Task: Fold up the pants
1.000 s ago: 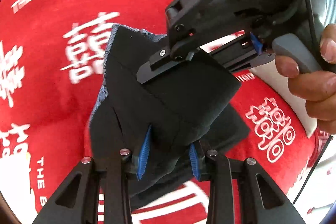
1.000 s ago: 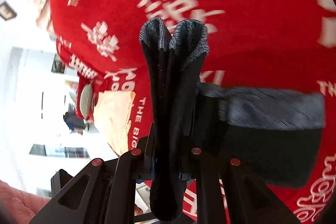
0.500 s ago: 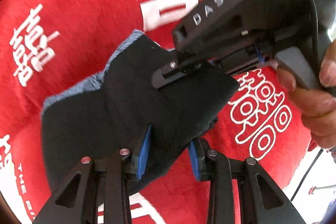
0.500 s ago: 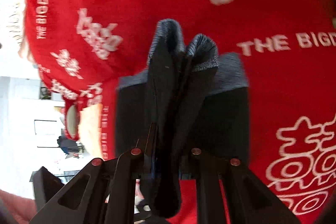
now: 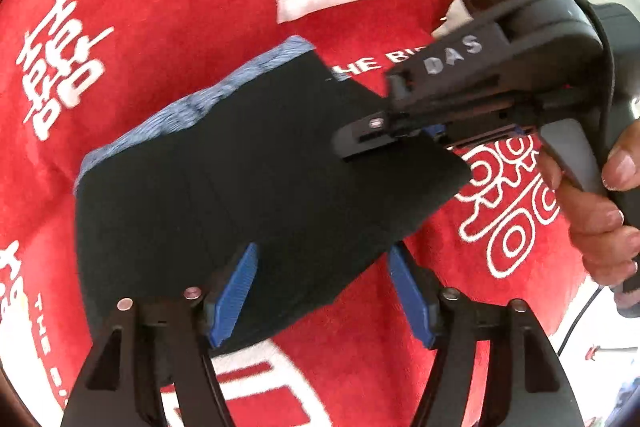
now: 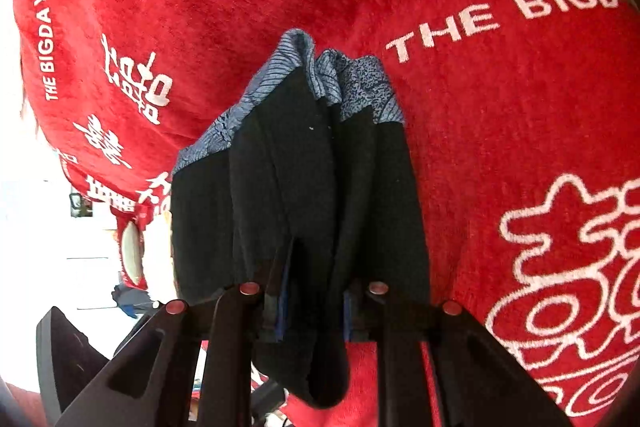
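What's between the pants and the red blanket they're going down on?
Nothing visible. The pants are pinched in the shut right gripper, with only red blanket showing beneath. The left gripper is open around their near edge, beside the drop path.

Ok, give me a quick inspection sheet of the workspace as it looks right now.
Surface: red blanket with white characters and THE BIGDAY lettering.
Job's things: black pants, folded, blue patterned band along one edge.
Clutter: nothing seen.
Grippers: left gripper open, blue pads either side of the pants' near edge; right gripper shut on a bunched fold of the pants, held by the right hand.
Cables: thin dark cable below the right hand, off the blanket's edge.
Surroundings: bright room beyond the blanket, too washed out to read.
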The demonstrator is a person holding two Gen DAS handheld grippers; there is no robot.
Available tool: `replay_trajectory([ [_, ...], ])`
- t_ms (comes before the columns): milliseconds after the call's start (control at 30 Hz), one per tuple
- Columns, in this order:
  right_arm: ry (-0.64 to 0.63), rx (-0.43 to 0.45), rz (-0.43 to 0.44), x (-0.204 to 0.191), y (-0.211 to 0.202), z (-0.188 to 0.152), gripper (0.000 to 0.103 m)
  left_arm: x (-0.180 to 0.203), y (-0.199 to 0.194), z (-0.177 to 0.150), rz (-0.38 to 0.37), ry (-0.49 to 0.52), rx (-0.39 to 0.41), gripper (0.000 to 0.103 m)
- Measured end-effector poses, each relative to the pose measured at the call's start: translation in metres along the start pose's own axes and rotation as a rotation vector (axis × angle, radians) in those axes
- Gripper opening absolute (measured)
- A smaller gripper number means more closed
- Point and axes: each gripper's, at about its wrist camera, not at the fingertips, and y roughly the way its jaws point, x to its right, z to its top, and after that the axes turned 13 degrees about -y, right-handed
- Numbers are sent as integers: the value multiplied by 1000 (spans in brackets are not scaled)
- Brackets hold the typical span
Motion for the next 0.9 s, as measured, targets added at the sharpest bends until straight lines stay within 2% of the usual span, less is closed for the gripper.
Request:
replay_trajectory([
  [100,-40,-9,-65,-14,0,0,25,-19,-14,-3,3,-45,2,69],
  [200,-71,-23,-140,-27,2,-1,33,-45,-24,0,38,-98,24,69],
  [267,-89,-50,-237,-30,0,-7,51,-69,-29,6,67,-155,40,69],
  [300,-92,-57,-256,-32,1,-10,52,-80,-31,9,81,-182,45,69],
  [433,-55,-51,-281,-32,-2,-18,52,-126,-28,28,136,-286,62,69],
  [600,-86,-4,-448,-50,-20,-12,52,-181,-20,53,208,-423,83,69],
  [633,-101,19,-452,-56,-23,-9,49,-187,-16,60,212,-441,85,69],
  [667,-119,42,-446,-62,-27,-6,38,-199,-11,68,219,-475,80,69],
  [700,-138,60,-436,-69,-28,-2,34,-207,-7,74,221,-503,73,69],
  [800,-181,69,-381,-84,-21,9,32,-224,10,86,224,-569,57,69],
  [900,-214,27,-370,-93,1,11,32,-233,33,85,241,-593,10,69],
])
